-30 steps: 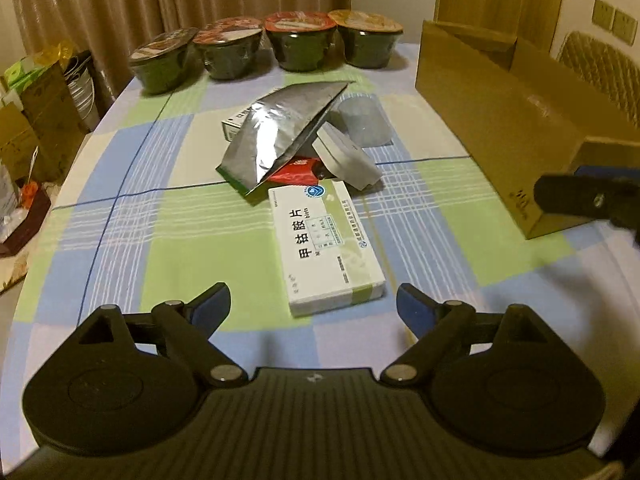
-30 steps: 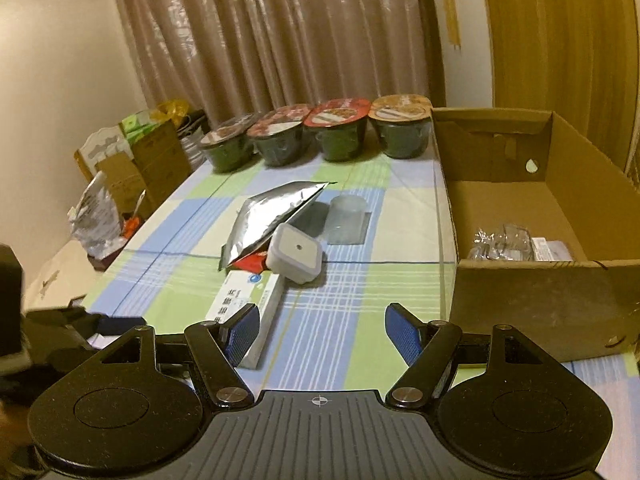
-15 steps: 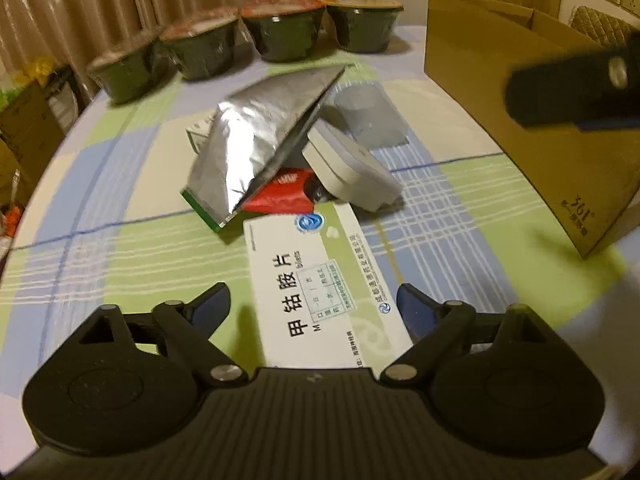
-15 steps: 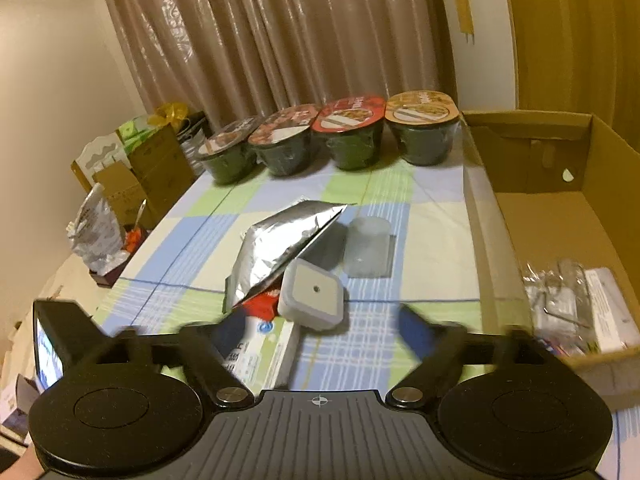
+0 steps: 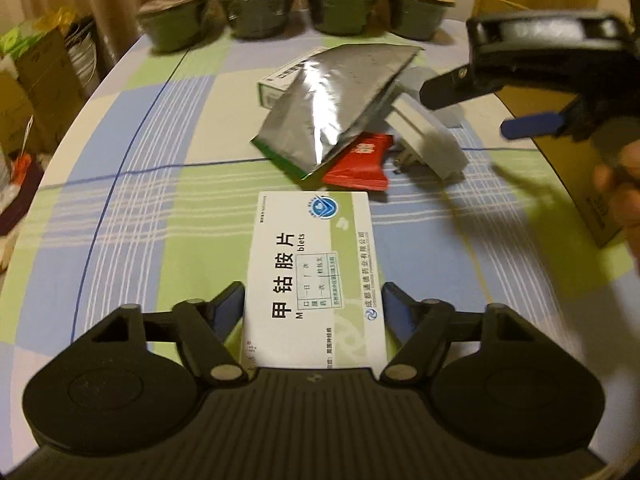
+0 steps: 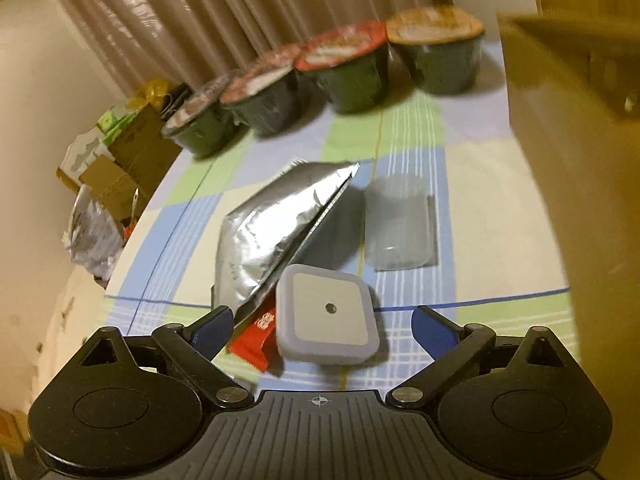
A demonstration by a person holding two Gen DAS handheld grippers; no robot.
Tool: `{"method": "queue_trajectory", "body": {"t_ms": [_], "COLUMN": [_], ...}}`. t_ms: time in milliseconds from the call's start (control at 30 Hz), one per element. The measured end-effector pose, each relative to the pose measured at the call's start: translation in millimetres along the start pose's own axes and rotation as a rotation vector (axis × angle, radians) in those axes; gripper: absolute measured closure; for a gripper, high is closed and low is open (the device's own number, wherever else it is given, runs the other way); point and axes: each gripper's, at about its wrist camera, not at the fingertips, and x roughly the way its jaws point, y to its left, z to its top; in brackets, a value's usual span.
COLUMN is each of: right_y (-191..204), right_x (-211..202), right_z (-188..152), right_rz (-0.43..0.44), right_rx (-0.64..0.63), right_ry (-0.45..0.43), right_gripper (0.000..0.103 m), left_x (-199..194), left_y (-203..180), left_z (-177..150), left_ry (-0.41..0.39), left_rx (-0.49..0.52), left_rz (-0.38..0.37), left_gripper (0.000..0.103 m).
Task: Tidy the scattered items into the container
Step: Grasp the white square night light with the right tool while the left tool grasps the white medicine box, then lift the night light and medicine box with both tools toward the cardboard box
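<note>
Between the blue pads of the left gripper [image 5: 313,307] lies the near end of the white medicine box [image 5: 314,276], flat on the checked tablecloth [image 5: 160,208]; the fingers flank it closely, though whether they press it I cannot tell. Just ahead of the right gripper [image 6: 322,320], whose fingers stand wide, sit the square white night-light [image 6: 328,314], a red packet [image 6: 256,340] and a silver foil pouch [image 6: 272,232] leaning together, with the cardboard box [image 6: 580,160] off to its right.

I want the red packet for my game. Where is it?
In the right wrist view the red packet lies on the table, tucked under the silver bag and just left of the white square plug, near the right gripper.
</note>
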Motion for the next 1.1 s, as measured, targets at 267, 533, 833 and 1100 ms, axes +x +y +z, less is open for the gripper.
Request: {"method": "queue_trajectory", "body": {"t_ms": [267,533,833,1100], "right_y": [-13.3,10.9,12.3,11.4], "right_x": [30.7,-7.8,-73.4,-74.2], "right_z": [-0.1,-21.5,-100.3,-121.8], "right_rz": [0.035,-0.071,-0.191,-0.207], "right_rx": [0.021,-0.145,-0.245,-0.339], "right_ry": [0.064,0.041,0.078,0.087], "right_gripper": [0.034,0.036,0.036,0.036], "left_x": [2.4,5.5,-12.3,-4.7], "left_y": [-0.5,1.5,-23.7,-38.3], "left_z": [0.1,0.1,-18.2,-21.0], "left_ry": [0.000,0.006,0.047,0.040], "left_rx": [-0.010,-0.007,0.065,0.128], "left_rz": [-0.025,-0.017,-0.056,-0.019], "left_gripper": [0.029,0.036,0.036,0.030]}}
